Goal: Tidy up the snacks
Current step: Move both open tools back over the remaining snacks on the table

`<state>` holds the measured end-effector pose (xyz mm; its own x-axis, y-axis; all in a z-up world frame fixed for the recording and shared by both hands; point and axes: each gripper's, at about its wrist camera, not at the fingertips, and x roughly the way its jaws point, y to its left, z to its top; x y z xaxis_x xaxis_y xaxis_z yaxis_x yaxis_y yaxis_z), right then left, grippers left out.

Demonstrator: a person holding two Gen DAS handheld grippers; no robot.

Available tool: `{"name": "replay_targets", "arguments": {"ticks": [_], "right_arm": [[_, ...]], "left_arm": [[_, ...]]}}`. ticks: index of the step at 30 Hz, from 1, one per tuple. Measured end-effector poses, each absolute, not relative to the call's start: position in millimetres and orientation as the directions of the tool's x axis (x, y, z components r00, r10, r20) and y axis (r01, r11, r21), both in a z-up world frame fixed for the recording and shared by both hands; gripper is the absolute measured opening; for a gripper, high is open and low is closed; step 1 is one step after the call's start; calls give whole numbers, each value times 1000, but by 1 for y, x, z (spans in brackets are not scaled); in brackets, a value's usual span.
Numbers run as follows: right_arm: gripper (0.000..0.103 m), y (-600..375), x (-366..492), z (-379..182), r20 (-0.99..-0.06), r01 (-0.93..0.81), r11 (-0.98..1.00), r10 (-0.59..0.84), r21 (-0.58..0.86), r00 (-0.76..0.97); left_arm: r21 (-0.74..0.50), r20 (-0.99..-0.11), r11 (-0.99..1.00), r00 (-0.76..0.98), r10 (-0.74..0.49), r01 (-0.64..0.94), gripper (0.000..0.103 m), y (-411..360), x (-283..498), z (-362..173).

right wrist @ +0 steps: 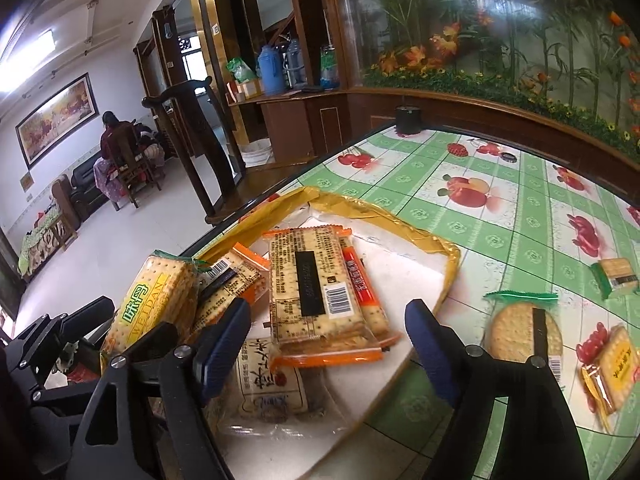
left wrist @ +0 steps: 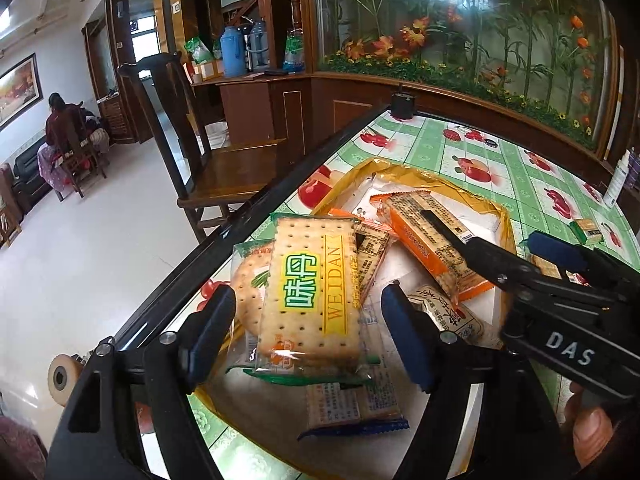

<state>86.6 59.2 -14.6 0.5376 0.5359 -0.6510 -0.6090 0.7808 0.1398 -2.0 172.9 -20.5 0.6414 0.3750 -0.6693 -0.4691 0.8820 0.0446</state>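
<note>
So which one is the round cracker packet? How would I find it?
Start at the green checked tablecloth with fruit pictures. Look just outside the yellow-rimmed tray, on its right. The round cracker packet lies there flat, the only round one out there; its neighbours are square.

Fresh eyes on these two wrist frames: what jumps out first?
The heap of cracker packets piled in the yellow-rimmed tray at the table's near edge, with the green WEIDAN packet on top at its left and the orange packet in the middle. Both claws, left claw and right claw, stand open over the heap. A round cracker packet lies outside on the green fruit-print tablecloth.
</note>
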Motion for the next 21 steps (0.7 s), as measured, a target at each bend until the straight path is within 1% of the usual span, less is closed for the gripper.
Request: {"name": "replay_targets", "arguments": {"ticks": [10, 14, 21], "right_arm": [[81, 33, 77, -1, -621, -587, 795, 538, 150, 570], [87, 12, 75, 4, -613, -556, 817, 518, 149, 596], [94, -27, 75, 6, -610, -484, 861, 469, 156, 639]], "left_arm": [[39, -658, 883, 653, 376, -469, 76, 166, -8, -15], [34, -650, 890, 666, 365, -455, 76, 158, -9, -10], [44, -643, 902, 678, 355, -430, 76, 138, -7, -5]]}}
